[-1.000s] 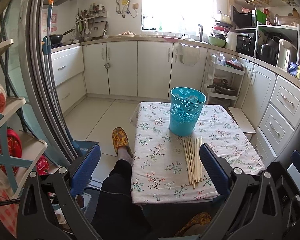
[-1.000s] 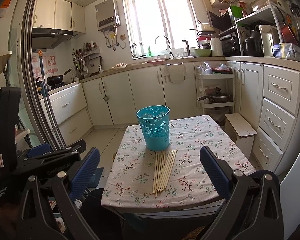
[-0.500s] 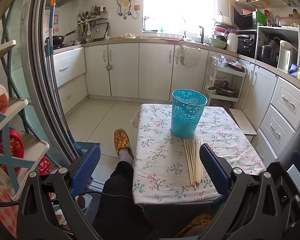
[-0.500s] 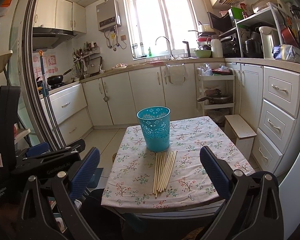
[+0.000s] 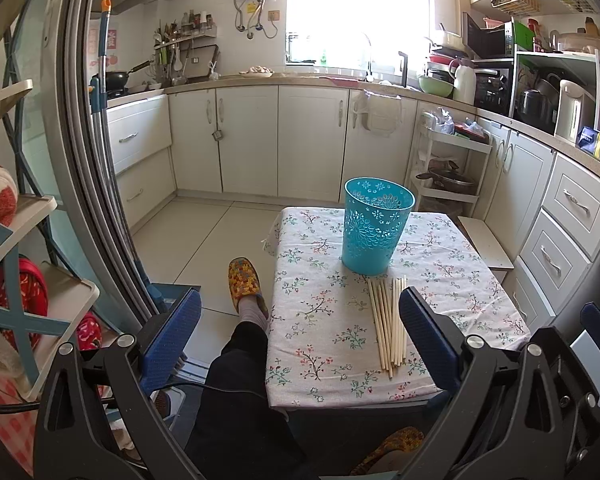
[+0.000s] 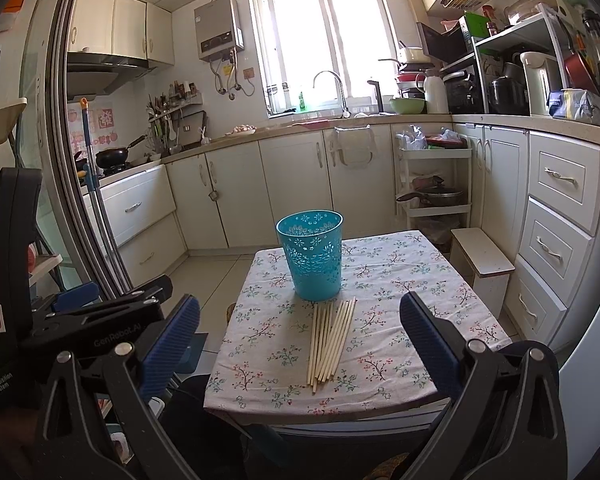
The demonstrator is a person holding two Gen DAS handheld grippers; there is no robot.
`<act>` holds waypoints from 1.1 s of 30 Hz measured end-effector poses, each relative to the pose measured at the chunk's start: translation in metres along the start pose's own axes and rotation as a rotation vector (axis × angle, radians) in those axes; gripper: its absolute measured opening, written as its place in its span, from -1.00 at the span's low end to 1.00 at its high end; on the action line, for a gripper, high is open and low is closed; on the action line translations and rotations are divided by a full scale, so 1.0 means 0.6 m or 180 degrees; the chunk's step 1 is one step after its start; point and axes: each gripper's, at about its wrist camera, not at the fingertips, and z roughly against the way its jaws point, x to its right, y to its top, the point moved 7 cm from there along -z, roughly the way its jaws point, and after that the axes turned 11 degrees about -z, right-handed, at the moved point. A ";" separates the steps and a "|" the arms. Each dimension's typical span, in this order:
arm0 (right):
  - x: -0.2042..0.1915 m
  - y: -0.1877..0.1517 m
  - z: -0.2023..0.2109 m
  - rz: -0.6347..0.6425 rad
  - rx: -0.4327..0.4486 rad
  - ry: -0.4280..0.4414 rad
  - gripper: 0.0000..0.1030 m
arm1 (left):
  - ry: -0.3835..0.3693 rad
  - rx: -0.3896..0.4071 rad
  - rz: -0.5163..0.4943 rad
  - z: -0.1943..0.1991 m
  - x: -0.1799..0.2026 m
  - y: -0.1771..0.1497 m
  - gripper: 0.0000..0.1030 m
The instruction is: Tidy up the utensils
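Both-handed, the left gripper (image 5: 300, 332) and right gripper (image 6: 300, 334) hang spread wide and empty, level, short of the table's (image 6: 384, 292) near edge; "GenRobot.AI" and "Data Acquisition System" read on the left gripper's body at left in the right wrist view; chopsticks (image 6: 330, 338) lie bundled just near of the upright blue basket (image 6: 314, 256), ends almost touching it.

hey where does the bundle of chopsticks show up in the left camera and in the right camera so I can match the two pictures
Left wrist: the chopsticks lie right of center on the floral tablecloth, partly behind the left gripper's right finger.
Right wrist: the chopsticks lie near center, midway between the open fingers of the right gripper.
Shared landmark: the teal basket stands just beyond their far tips.
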 end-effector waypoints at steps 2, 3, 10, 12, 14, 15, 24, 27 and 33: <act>0.000 0.000 0.000 0.0002 -0.0005 0.0001 0.86 | 0.0000 0.0002 0.0001 0.000 0.000 0.000 0.85; -0.001 -0.001 -0.001 0.0004 -0.0006 0.0000 0.86 | 0.0000 0.0003 0.0000 0.000 0.000 0.000 0.85; -0.002 -0.002 -0.001 0.0007 0.0001 0.0000 0.86 | 0.0000 0.0002 -0.0001 0.000 0.000 0.001 0.85; -0.004 -0.004 -0.002 0.0016 -0.0002 0.0003 0.86 | 0.0000 0.0001 -0.0001 0.000 0.001 0.001 0.85; -0.004 -0.004 -0.002 0.0013 -0.0003 0.0003 0.86 | 0.0000 0.0002 -0.0001 0.000 0.001 0.001 0.85; -0.004 -0.003 -0.002 0.0013 0.0000 0.0005 0.86 | 0.0000 0.0003 0.0000 0.000 0.001 0.001 0.85; -0.010 -0.009 -0.007 0.0053 -0.0012 0.0036 0.86 | 0.0027 -0.0020 0.0000 -0.002 0.000 0.000 0.85; -0.007 -0.011 -0.015 0.0039 -0.0038 0.0057 0.86 | 0.0059 -0.0028 -0.0014 -0.005 0.000 0.001 0.85; 0.018 -0.014 -0.040 -0.0023 -0.0103 0.0011 0.86 | 0.0074 -0.0137 -0.0066 -0.042 0.009 0.002 0.85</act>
